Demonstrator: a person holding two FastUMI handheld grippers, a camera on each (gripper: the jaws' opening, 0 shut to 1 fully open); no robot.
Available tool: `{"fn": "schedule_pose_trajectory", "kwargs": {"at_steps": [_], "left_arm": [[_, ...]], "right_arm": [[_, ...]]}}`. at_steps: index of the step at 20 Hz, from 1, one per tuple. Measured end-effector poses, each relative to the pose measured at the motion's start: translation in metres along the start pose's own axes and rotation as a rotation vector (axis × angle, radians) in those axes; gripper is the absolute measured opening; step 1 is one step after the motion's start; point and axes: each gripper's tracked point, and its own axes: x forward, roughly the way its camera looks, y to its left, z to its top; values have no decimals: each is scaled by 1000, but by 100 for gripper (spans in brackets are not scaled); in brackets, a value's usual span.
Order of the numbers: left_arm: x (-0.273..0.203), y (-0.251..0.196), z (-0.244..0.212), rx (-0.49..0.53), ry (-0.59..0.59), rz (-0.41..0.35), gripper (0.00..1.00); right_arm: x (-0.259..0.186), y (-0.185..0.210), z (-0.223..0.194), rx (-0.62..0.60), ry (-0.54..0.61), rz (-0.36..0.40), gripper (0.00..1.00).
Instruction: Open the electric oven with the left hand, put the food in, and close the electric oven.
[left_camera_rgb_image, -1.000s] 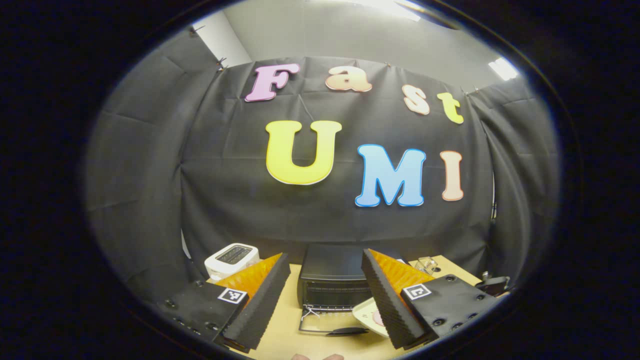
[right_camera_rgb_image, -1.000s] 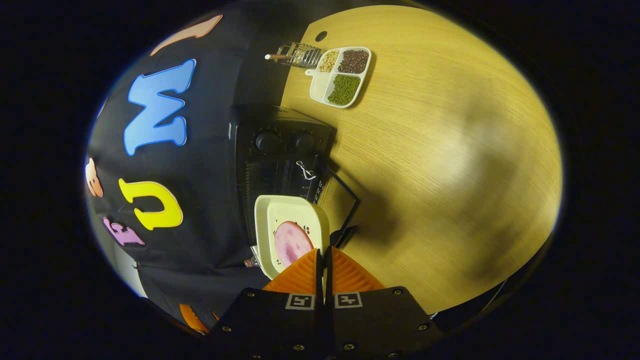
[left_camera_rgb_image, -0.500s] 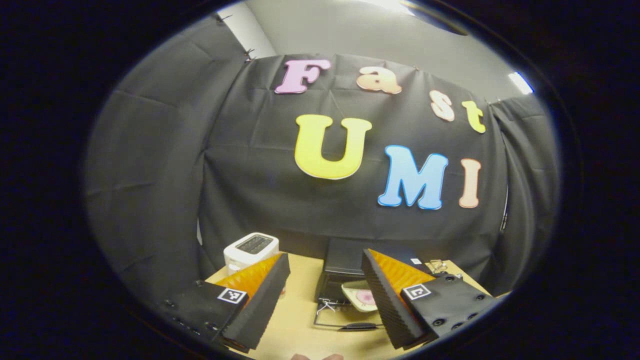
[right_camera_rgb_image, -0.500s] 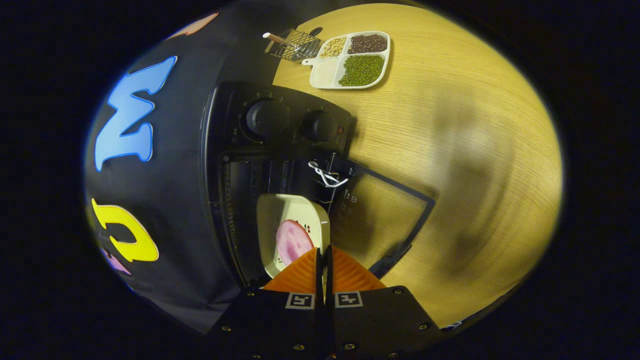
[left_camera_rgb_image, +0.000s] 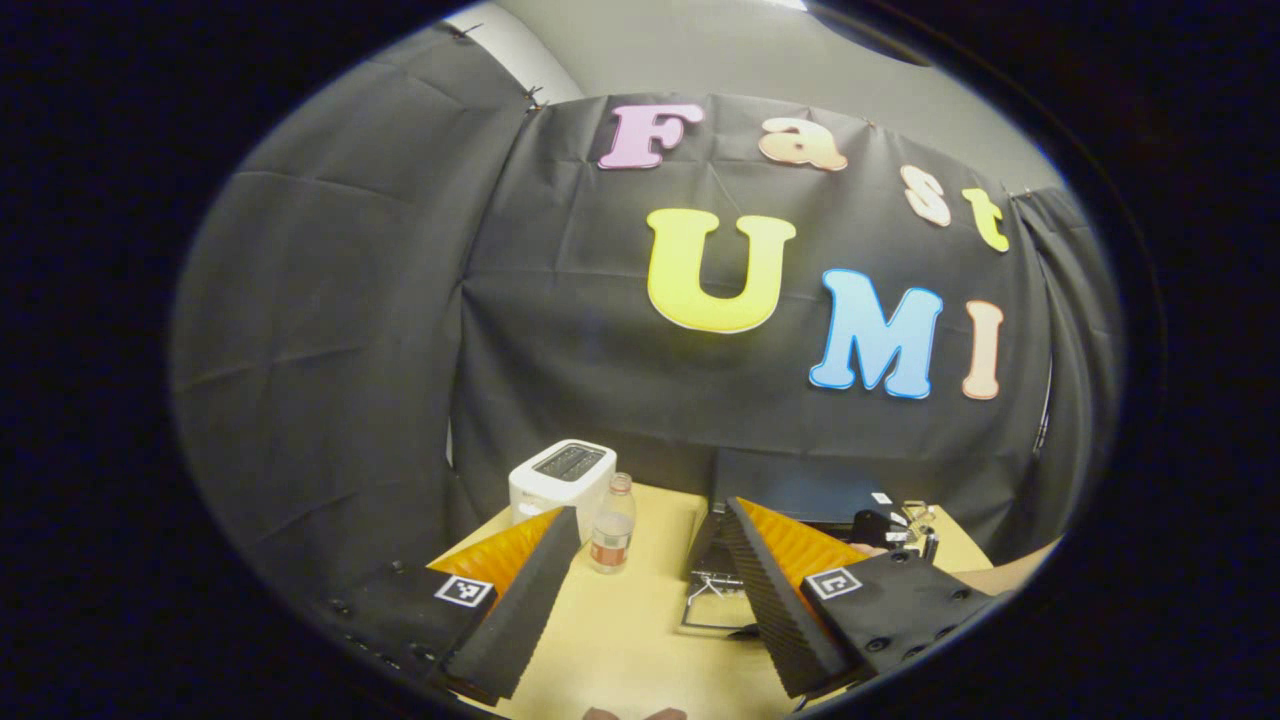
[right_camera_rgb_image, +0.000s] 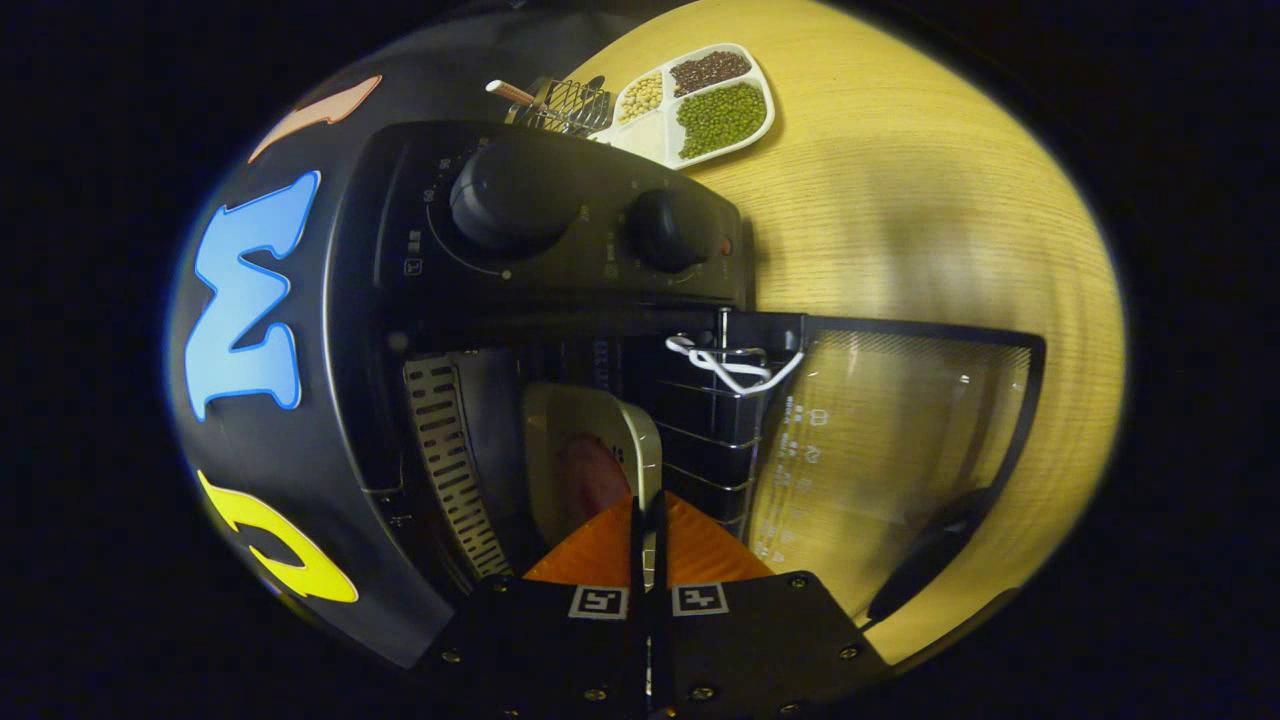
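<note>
The black electric oven (right_camera_rgb_image: 560, 260) has two knobs, and its glass door (right_camera_rgb_image: 900, 420) lies open flat on the table. My right gripper (right_camera_rgb_image: 645, 500) is shut on the rim of a cream plate (right_camera_rgb_image: 580, 420) that carries a pink slice of food (right_camera_rgb_image: 590, 480). The plate sits inside the oven's dark cavity. In the left gripper view my left gripper (left_camera_rgb_image: 652, 512) is open and holds nothing, up above the table. The oven (left_camera_rgb_image: 800, 480) stands ahead of it to the right, partly hidden behind one finger, with the open door (left_camera_rgb_image: 715, 605) in front.
A white toaster (left_camera_rgb_image: 560, 475) and a small bottle (left_camera_rgb_image: 612, 525) stand left of the oven. A divided tray of beans (right_camera_rgb_image: 710, 100) and a wire basket (right_camera_rgb_image: 555, 100) lie beyond the oven. A white cord (right_camera_rgb_image: 735, 360) hangs at the door hinge. An arm (left_camera_rgb_image: 1000, 578) reaches in from the right.
My right gripper has carried the plate forward, from in front of the open door into the oven cavity. My left gripper has swung left, bringing the toaster and bottle into view.
</note>
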Motion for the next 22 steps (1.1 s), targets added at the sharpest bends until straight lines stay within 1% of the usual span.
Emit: {"fn": "schedule_pose_trajectory", "kwargs": {"at_steps": [2,5,6,8,10,11,12,13,14,15,16,17,19,22], "left_arm": [[1,3,-3,2,6,9,100],[3,3,-5,2,16,9,92],[4,2,-3,4,12,4,100],[5,-5,1,12,5,-8,100],[7,-17,2,19,0,-30,100],[8,-26,2,21,-2,-44,100],[10,-34,2,22,-5,-59,100],[12,-44,2,27,-5,-76,100],[13,-55,1,32,-6,-95,100],[14,-65,2,36,-9,-116,100],[15,-75,3,41,-14,-134,91],[17,-85,4,45,-18,-151,100],[20,-103,6,52,-25,-184,100],[28,-128,7,58,-27,-228,100]], "right_arm": [[9,4,-4,-1,2,16,4],[14,4,-6,-37,-2,29,4],[13,4,-8,-48,9,39,4],[12,5,-11,-67,29,55,6],[0,7,-13,-118,58,66,18],[-8,5,-13,-176,64,66,31],[-15,3,-13,-249,71,67,40],[-24,1,-14,-314,82,69,46],[-27,0,-17,-365,99,66,50],[-35,-7,-16,-408,114,61,59],[-43,-14,-13,-453,121,51,61],[-56,-25,-7,-509,126,39,61],[-80,-35,13,-655,110,25,61],[-118,-37,46,-900,82,49,61]]}}
